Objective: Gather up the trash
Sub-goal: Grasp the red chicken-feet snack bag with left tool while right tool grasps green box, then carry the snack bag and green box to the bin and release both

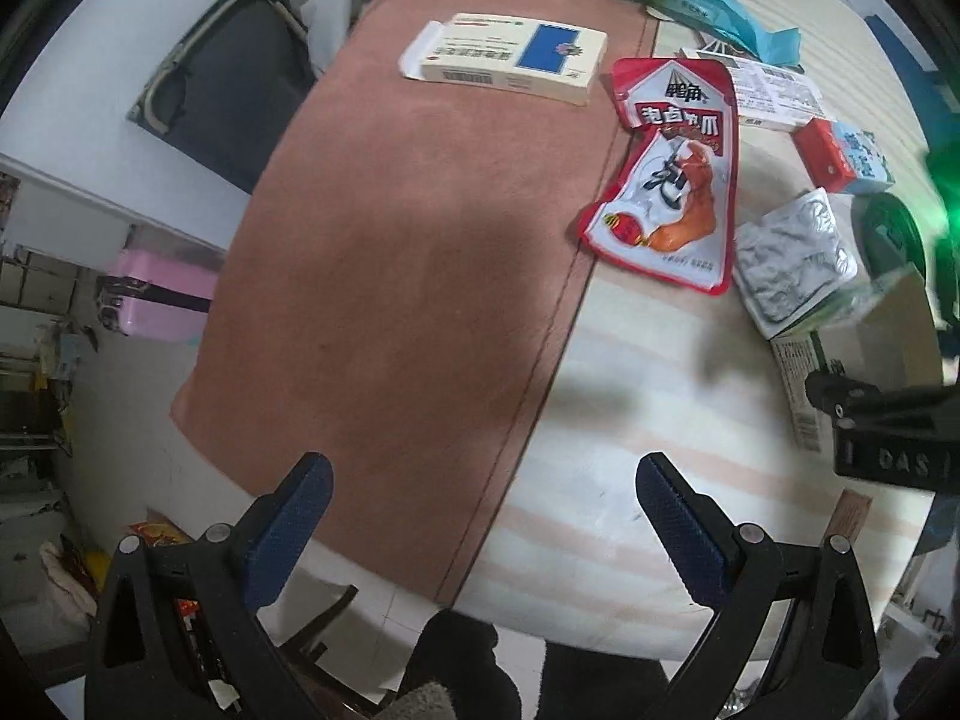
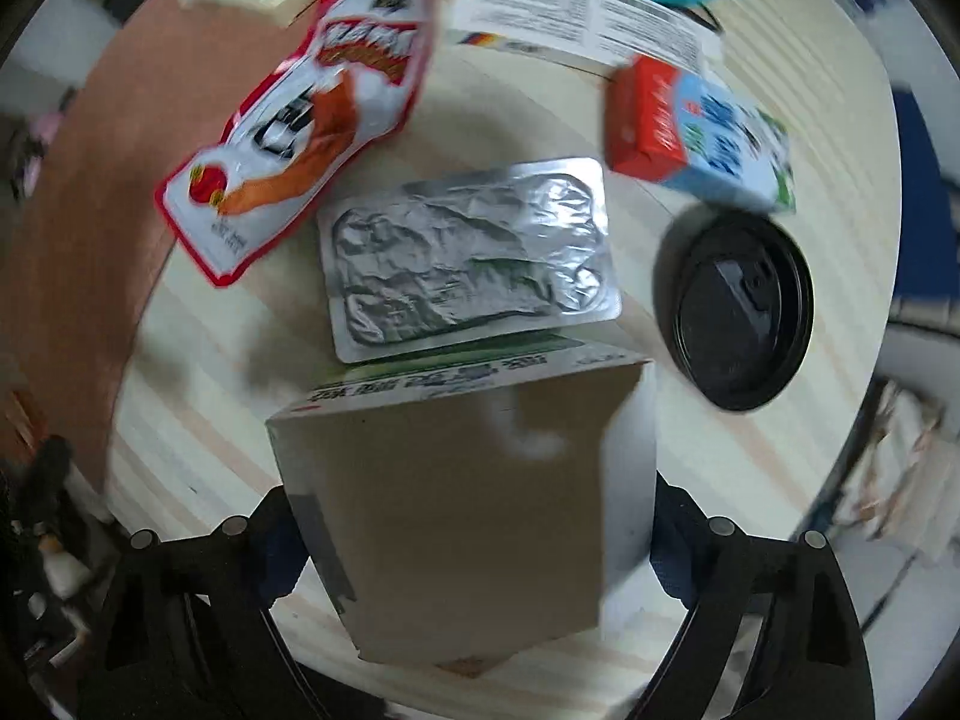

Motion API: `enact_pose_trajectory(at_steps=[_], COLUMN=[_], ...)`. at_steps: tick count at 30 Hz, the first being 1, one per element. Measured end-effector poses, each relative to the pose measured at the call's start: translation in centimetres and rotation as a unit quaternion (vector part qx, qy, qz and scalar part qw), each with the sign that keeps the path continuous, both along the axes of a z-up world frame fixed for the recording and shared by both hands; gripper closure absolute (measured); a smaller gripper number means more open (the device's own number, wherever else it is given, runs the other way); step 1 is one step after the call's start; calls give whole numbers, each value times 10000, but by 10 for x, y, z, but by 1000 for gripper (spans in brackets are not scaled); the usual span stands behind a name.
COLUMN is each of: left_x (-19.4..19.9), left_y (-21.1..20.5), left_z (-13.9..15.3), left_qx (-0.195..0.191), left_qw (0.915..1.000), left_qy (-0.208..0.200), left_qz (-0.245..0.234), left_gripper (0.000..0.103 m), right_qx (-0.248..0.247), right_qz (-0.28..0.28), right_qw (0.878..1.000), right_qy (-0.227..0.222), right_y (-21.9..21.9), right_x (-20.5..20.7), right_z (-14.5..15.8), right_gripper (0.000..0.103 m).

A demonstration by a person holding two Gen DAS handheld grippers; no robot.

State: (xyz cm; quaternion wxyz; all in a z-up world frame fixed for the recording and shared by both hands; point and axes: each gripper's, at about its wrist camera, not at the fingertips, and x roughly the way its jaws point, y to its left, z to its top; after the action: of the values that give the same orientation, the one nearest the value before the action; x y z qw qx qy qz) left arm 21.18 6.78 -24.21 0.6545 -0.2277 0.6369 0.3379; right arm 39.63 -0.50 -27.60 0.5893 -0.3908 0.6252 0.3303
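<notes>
Left gripper (image 1: 480, 516): fingers spread wide, empty, above the table edge.
Medicine box (image 1: 510, 57): one, on the brown mat (image 1: 390, 270); light, stiff cardboard, take it across the narrow sides.
Snack pouch (image 1: 666, 174): one, flat over the mat's seam; thin, slippery film, pinch one edge.
Blister sheet (image 2: 468, 255): one, crumpled foil, just beyond the carton; light, easily bent.
Cardboard carton (image 2: 474, 510): one, between the right gripper's (image 2: 474, 546) fingers, which seem pressed on its sides; light, crushable.
Black lid (image 2: 741, 309): one, rigid.
</notes>
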Motion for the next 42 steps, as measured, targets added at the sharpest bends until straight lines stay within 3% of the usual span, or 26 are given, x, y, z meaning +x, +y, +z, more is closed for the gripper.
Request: enact_pose_trajectory(at_steps=[3, 9, 15, 17, 18, 22, 23, 30, 42], left_x=[18, 76, 126, 136, 138, 135, 134, 112, 57], left_y=[13, 45, 58, 53, 49, 33, 30, 24, -4], left_z=[1, -15, -57, -69, -69, -58, -57, -43, 31], left_qx=[-220, -582, -831, -799, -704, -486, -450, -461, -314], left_qw=[9995, 9961, 9928, 9918, 9921, 9886, 9882, 9886, 9841], left_qy=[-239, -541, -389, -315, -264, -391, -362, -497, -1260], left_qz=[-51, -395, -774, -946, -1003, -1367, -1418, -1347, -1210], left_gripper=[0, 0, 1, 14, 14, 52, 56, 60, 61], right_qx=[299, 599, 607, 591, 576, 608, 617, 725, 1243], right_qz=[-638, -1877, -2479, -2566, -2562, -2526, -2521, -2511, -2648], right_qw=[9973, 9803, 9669, 9647, 9649, 9657, 9657, 9652, 9559], right_qy=[183, 91, 72, 70, 56, -26, -43, -103, -259], right_y=[-22, -80, -101, -103, -103, -103, -101, -103, -120], right_x=[21, 70, 99, 106, 107, 107, 107, 119, 73], right_z=[11, 26, 16, 11, 10, 8, 10, 12, 51], right_gripper=[13, 13, 13, 13, 13, 13, 13, 13, 14])
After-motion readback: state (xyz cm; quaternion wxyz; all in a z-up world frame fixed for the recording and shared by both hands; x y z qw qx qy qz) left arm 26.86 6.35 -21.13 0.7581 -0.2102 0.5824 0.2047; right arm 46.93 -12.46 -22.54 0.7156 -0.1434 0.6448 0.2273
